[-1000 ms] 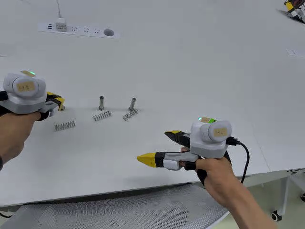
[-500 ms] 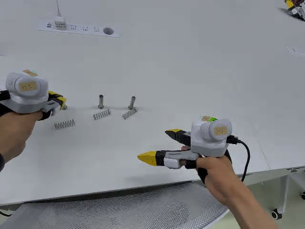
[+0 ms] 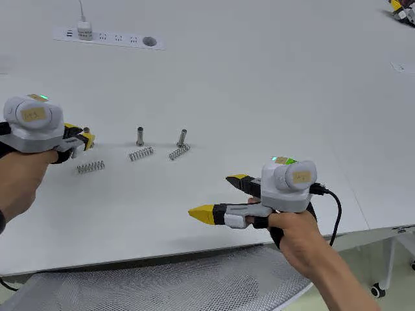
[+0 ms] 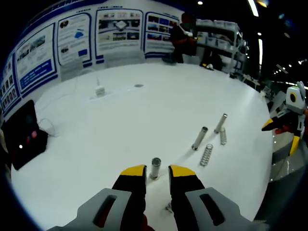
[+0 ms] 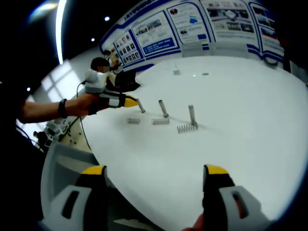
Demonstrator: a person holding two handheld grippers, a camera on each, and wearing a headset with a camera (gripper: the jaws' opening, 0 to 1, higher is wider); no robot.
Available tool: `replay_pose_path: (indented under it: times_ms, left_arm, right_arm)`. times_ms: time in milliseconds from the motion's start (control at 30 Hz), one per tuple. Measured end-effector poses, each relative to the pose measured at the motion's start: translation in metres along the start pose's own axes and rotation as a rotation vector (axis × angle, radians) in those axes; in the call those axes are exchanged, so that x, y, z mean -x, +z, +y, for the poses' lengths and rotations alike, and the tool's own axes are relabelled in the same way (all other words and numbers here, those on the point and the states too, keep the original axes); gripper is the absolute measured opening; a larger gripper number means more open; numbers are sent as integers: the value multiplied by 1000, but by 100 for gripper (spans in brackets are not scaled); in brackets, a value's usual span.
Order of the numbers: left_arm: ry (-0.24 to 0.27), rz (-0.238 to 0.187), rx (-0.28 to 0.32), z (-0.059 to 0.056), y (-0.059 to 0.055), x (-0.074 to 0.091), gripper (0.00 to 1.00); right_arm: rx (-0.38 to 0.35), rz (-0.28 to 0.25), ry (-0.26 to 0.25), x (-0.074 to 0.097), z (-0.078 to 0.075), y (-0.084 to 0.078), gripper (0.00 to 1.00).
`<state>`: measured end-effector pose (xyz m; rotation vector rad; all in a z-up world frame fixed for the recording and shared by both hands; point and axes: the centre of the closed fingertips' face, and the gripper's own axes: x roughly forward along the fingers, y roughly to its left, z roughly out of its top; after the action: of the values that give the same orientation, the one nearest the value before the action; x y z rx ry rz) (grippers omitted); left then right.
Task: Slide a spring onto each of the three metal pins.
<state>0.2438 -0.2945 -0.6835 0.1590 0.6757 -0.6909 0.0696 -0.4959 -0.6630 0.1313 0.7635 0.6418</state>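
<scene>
left jaws astride the first pin, all three springs flat on the table

from the headset i have the left gripper (image 3: 85,139) out at nine o'clock, low over the white table (image 3: 259,97). its own camera shows the two yellow-tipped jaws a little apart. the left pin (image 4: 155,167) stands upright between them with a sliver of table on either side, so they flank it without pinching it. the right gripper (image 3: 218,195) hangs at five o'clock near the table's front edge, well apart from the parts. its jaws are spread wide and hold nothing, and a black cable (image 3: 332,210) loops off its back.

the pins stand in a row running nine to three: the left pin, the middle pin (image 3: 140,135), the right pin (image 3: 182,137), all upright and bare. each spring lies on its side:
- the left spring (image 3: 90,167) is at six o'clock of the left pin, apart from it.
- the middle spring (image 3: 141,153) is just at six o'clock of the middle pin.
- the right spring (image 3: 179,151) is at seven o'clock of the right pin. its upper end is close to the pin's foot, and i cannot tell whether they touch.

a power strip (image 3: 107,38) sits far across the table at eleven o'clock. a mesh chair (image 3: 162,285) is at six o'clock, below the table's edge.
</scene>
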Motion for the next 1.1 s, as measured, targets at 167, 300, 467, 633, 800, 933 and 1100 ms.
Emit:
replay_pose_path:
  times_ms: [167,300,467,633,800,933,1100]
  left_arm:
    - [9,9,6,3,-13,12,23]
    - [10,19,20,5,-25,22,26]
    - [4,16,40,5,-34,33,30]
    - [-10,21,41,3,-42,40,36]
    - [-16,13,44,2,-45,46,40]
    - [-26,-1,44,0,-44,51,44]
    - [-50,-20,37,-6,-43,57,50]
  right_arm:
    - [-4,-3,0,0,2,-1,83]
    - [-8,-5,-5,-1,1,-3,83]
    - [-10,-11,-7,-2,4,-4,83]
    - [-13,-14,-11,-3,5,-5,83]
    - [-14,-17,-10,-4,7,-5,83]
    - [-13,-15,-9,-4,9,-7,83]
    - [-12,-14,-6,-6,10,-7,83]
